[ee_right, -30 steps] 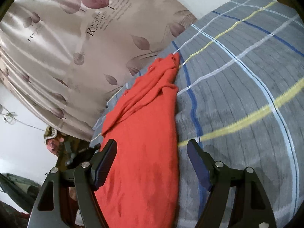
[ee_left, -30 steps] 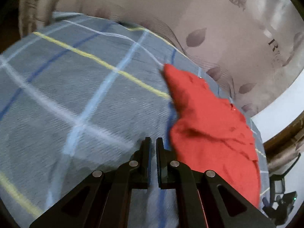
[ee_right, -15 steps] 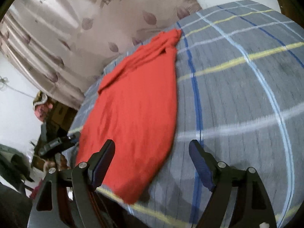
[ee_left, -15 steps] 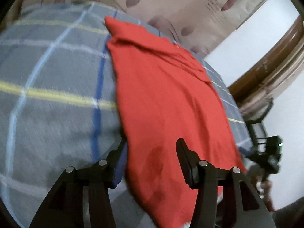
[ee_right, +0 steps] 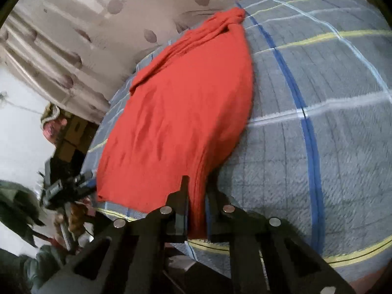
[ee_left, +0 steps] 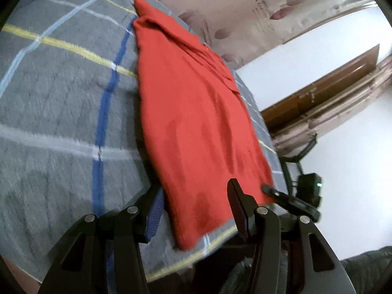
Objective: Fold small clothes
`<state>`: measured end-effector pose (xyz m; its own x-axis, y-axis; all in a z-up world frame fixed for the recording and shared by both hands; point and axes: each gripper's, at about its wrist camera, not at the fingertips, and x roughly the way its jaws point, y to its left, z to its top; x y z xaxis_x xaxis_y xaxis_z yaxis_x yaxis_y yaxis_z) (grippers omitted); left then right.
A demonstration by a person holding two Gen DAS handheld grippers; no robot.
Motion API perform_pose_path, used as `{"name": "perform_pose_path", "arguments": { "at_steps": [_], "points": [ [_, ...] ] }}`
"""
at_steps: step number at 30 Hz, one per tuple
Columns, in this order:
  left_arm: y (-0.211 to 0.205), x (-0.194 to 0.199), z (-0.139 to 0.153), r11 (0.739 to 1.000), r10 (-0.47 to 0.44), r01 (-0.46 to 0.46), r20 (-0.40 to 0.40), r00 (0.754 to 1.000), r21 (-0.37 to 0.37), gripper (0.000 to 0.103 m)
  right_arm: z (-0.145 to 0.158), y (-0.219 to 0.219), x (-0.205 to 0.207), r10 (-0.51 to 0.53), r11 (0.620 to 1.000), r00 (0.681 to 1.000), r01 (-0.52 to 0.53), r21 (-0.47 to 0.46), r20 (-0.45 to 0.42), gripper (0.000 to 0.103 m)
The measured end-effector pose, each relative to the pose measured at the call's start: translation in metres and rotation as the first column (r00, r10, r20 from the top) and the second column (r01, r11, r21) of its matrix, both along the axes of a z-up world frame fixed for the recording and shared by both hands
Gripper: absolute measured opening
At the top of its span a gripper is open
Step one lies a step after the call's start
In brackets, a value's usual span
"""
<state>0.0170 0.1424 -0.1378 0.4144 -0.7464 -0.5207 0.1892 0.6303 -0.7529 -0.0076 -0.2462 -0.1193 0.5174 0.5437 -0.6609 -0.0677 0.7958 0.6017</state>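
Note:
A red garment (ee_left: 196,122) lies stretched out lengthwise on a grey plaid blanket (ee_left: 61,103); it also shows in the right wrist view (ee_right: 176,112). My left gripper (ee_left: 193,203) is open, its jaws straddling the near hem of the garment. My right gripper (ee_right: 197,191) is shut on the garment's near right corner, with the red cloth bunched between its jaws. The right gripper's tip (ee_left: 289,201) shows at the garment's right edge in the left wrist view.
The blanket (ee_right: 318,122) covers a bed whose near edge runs just under both grippers. A leaf-print curtain (ee_left: 245,7) hangs behind the bed. A wooden door frame (ee_left: 318,93) and a stand with a green light (ee_left: 308,186) are at the right.
The left gripper opened and swung onto the garment's near hem. The right gripper drew back to the near edge and closed on the garment's corner.

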Motion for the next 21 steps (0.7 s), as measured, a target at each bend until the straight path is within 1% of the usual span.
{"name": "perform_pose_path", "arguments": {
  "at_steps": [3, 5, 7, 9, 12, 13, 14, 15, 16, 19, 20, 21],
  "points": [
    [0.004, -0.008, -0.007, 0.998, 0.003, -0.003, 0.003, 1.000, -0.069, 0.052, -0.007, -0.015, -0.009, -0.026, 0.996, 1.000, 0.026, 0.090, -0.009, 0.009],
    [0.007, -0.011, -0.010, 0.993, 0.009, -0.010, -0.007, 1.000, -0.116, 0.052, -0.010, -0.021, -0.012, -0.035, 0.992, 0.999, 0.036, 0.120, -0.011, 0.008],
    [0.005, -0.012, -0.010, 0.993, 0.014, -0.014, 0.006, 1.000, -0.121, 0.052, -0.013, -0.024, -0.014, -0.041, 0.988, 0.999, 0.042, 0.148, -0.011, 0.008],
    [-0.003, -0.010, -0.006, 0.997, -0.001, 0.004, 0.037, 0.999, -0.082, 0.052, -0.013, -0.024, -0.014, -0.032, 0.987, 0.999, 0.031, 0.155, 0.002, 0.008],
    [-0.019, -0.001, 0.002, 1.000, -0.015, 0.016, 0.076, 0.997, -0.014, 0.052, -0.014, -0.023, -0.014, -0.016, 0.982, 1.000, 0.013, 0.188, 0.011, 0.014],
    [-0.022, 0.001, 0.003, 1.000, -0.020, 0.021, 0.081, 0.997, -0.006, 0.052, -0.013, -0.023, -0.014, -0.016, 0.983, 1.000, 0.012, 0.184, 0.021, 0.016],
    [-0.026, 0.003, 0.004, 1.000, -0.030, 0.029, 0.089, 0.996, 0.008, 0.052, -0.011, -0.021, -0.014, -0.021, 0.988, 0.999, 0.016, 0.152, 0.029, 0.016],
    [-0.028, 0.004, 0.004, 0.999, -0.036, 0.035, 0.095, 0.995, 0.018, 0.052, -0.009, -0.020, -0.014, -0.023, 0.991, 0.999, 0.018, 0.136, 0.040, 0.020],
    [-0.031, 0.005, 0.005, 0.999, -0.044, 0.041, 0.102, 0.994, 0.028, 0.052, -0.007, -0.020, -0.014, -0.024, 0.990, 0.999, 0.017, 0.137, 0.049, 0.026],
    [-0.036, 0.005, 0.005, 0.997, -0.059, 0.053, 0.119, 0.991, 0.055, 0.052, -0.004, -0.019, -0.008, -0.030, 0.988, 0.998, 0.022, 0.151, 0.053, 0.036],
    [-0.039, 0.004, 0.006, 0.996, -0.064, 0.054, 0.126, 0.990, 0.077, 0.051, -0.003, -0.017, -0.007, -0.030, 0.990, 0.998, 0.022, 0.142, 0.055, 0.038],
    [-0.043, 0.004, 0.007, 0.993, -0.070, 0.056, 0.134, 0.989, 0.104, 0.050, -0.001, -0.015, -0.005, -0.025, 0.991, 0.998, 0.017, 0.132, 0.059, 0.042]
  ]
}}
